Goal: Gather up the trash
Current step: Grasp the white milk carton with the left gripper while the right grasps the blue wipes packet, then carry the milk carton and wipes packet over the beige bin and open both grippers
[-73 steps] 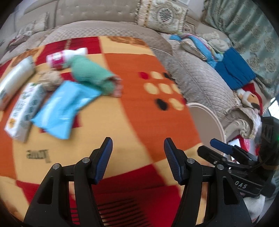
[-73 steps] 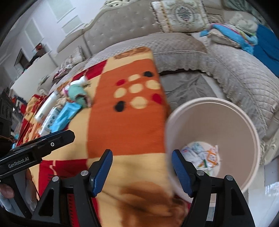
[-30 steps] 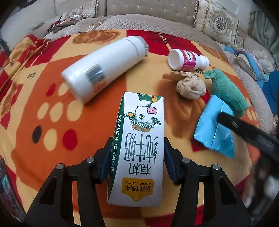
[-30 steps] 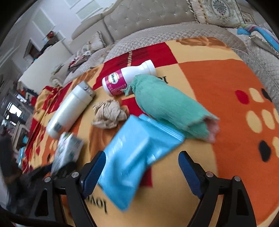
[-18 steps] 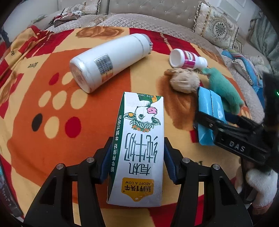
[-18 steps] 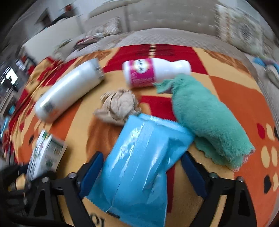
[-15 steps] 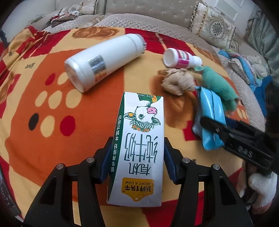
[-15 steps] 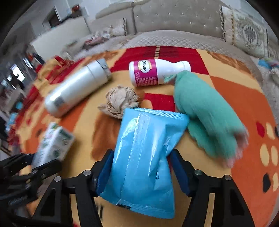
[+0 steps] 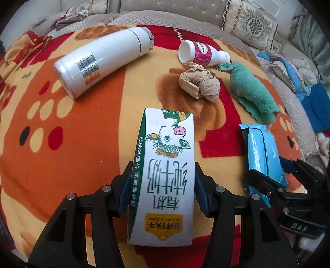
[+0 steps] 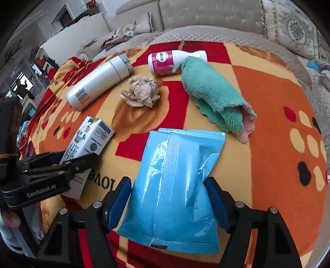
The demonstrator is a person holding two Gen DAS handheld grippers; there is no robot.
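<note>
My left gripper [image 9: 163, 185] is shut on a white and green milk carton [image 9: 165, 171], which also shows in the right wrist view [image 10: 86, 148]. My right gripper [image 10: 169, 198] is shut on a blue plastic packet [image 10: 177, 179], which also shows in the left wrist view [image 9: 262, 156]. On the orange and red blanket [image 9: 88, 132] lie a crumpled brown paper ball [image 9: 200, 84], a pink-labelled white bottle [image 9: 202, 53], a white thermos flask [image 9: 99, 61] and a green towel [image 9: 251, 92].
A grey quilted sofa [image 10: 216, 14] with patterned cushions runs along the back. Blue clothes [image 9: 315, 103] lie on the sofa to the right. The left gripper [image 10: 51, 171] is close beside the right one, at its left.
Both grippers were open and empty near a bin, then came to the items. The left closed on the carton first. The right then closed on the blue packet.
</note>
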